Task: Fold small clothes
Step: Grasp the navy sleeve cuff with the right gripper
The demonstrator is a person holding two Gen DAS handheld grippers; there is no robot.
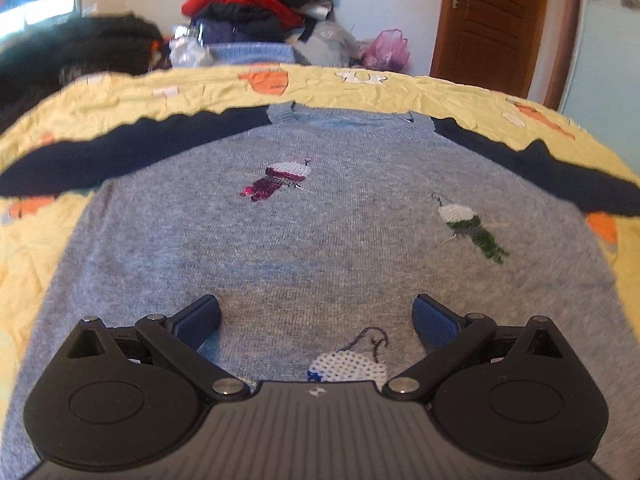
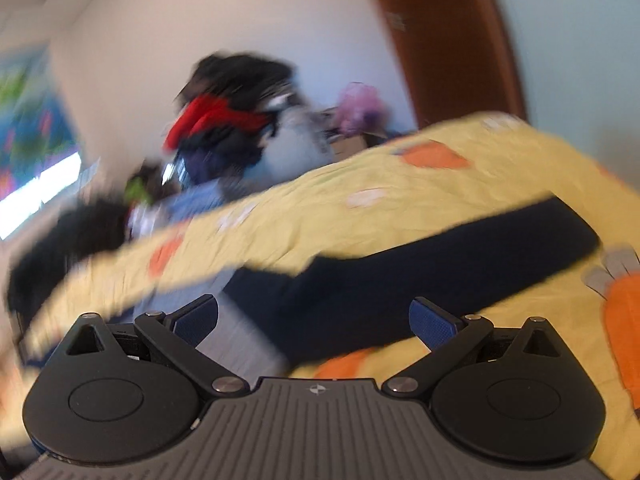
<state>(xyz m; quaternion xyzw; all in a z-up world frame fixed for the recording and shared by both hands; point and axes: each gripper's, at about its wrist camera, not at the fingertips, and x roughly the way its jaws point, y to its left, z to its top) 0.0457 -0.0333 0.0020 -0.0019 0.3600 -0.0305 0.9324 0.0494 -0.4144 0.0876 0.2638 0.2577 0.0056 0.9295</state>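
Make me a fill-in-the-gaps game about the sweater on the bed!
1. The grey sweater has sleeves coloured dark ____.
2. It lies flat on a ____ bedsheet with orange patches.
3. The left gripper hangs over the sweater with its jaws ____.
4. The pile of clothes behind the bed has a bright ____ garment in it.

Missing words: navy; yellow; open; red

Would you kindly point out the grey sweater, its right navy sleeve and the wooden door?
grey sweater [image 1: 320,240], left wrist view, chest.
navy sleeve [image 2: 440,260], right wrist view, mid-sleeve.
wooden door [image 1: 492,20], left wrist view, panel.
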